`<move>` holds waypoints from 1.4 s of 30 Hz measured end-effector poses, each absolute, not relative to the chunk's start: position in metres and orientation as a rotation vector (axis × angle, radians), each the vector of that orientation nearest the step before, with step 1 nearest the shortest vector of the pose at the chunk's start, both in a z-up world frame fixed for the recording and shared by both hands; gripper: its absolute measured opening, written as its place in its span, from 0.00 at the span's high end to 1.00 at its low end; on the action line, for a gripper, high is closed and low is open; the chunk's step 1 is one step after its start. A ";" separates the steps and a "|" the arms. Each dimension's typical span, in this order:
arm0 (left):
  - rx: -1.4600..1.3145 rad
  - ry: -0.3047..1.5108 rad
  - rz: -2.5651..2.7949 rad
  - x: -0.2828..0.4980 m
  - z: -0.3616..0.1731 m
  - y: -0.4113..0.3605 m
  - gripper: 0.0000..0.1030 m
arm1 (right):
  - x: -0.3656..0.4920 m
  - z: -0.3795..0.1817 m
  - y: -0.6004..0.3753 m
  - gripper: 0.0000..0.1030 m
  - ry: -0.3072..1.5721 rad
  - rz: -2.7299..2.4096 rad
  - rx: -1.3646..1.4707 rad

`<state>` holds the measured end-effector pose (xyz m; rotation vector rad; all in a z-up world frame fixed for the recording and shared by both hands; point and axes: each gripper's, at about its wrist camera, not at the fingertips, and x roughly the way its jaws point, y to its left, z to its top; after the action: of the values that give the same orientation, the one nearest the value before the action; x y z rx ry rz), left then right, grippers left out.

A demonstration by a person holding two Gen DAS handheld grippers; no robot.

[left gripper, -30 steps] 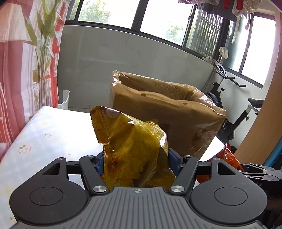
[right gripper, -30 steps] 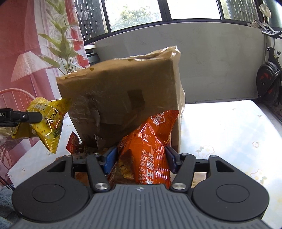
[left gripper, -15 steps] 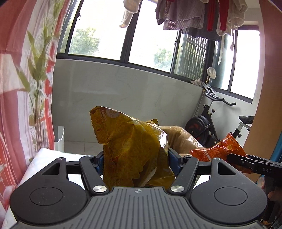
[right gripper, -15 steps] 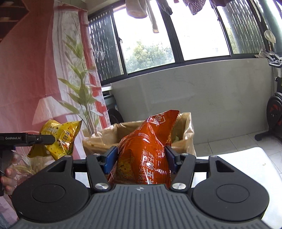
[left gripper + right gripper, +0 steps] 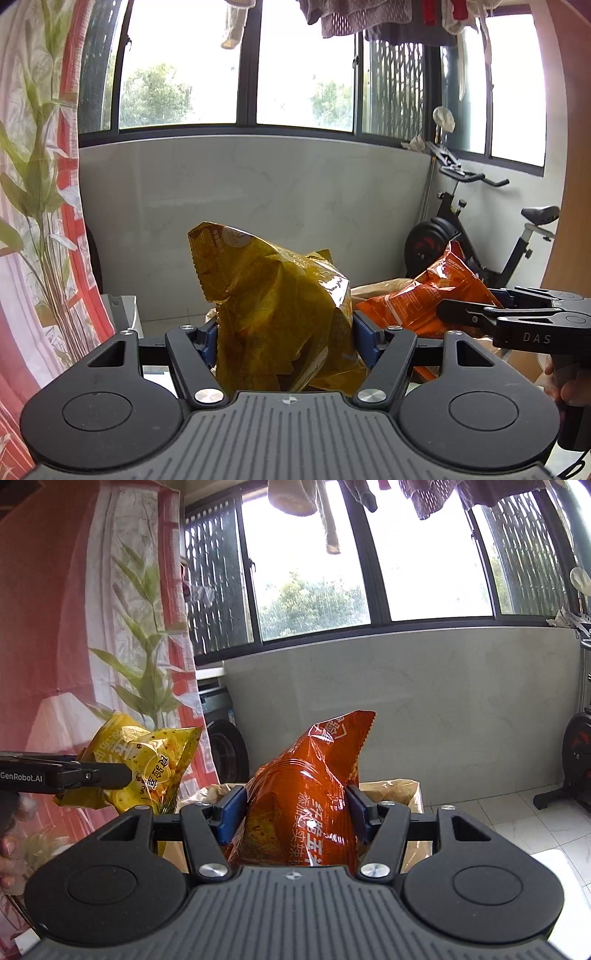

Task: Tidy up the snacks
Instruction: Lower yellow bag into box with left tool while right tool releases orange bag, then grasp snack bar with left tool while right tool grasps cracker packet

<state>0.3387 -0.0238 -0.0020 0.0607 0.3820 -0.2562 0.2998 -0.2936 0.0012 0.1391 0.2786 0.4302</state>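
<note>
The left gripper [image 5: 284, 332] was clamped on a yellow snack bag [image 5: 273, 310], its blue pads [image 5: 207, 341] pressed into the bag's lower sides while the crumpled top stood up toward 12 o'clock. In the right wrist view the same bag hung at 9 o'clock, pinched in the black fingers of that tool. The right gripper [image 5: 295, 812] held an orange snack bag [image 5: 310, 794] in the same manner, upright between its pads, printed face toward the camera. From the left wrist view that orange bag lay at 3 o'clock, tilted, gripped near its base. A brown paper bag [image 5: 399, 794] stood open just behind and below both snacks, only its rim visible. An exercise bike [image 5: 476, 240] stood at 2 o'clock against the grey wall [image 5: 258, 192].
</note>
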 end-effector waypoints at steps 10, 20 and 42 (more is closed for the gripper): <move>0.129 0.490 -0.203 0.387 -0.030 -0.038 0.28 | 0.355 -0.027 -0.260 0.39 0.439 0.366 0.137; 0.040 0.481 -0.192 0.378 -0.023 -0.021 0.17 | 0.352 -0.025 -0.267 0.32 0.452 0.409 0.215; -0.124 0.421 -0.068 0.237 -0.057 0.044 0.21 | 0.223 -0.043 -0.295 0.32 0.252 0.391 0.148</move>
<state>0.2366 0.0436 -0.0571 -0.1237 0.4214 -0.0685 0.2233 -0.2946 -0.0430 0.1482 0.2522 0.3915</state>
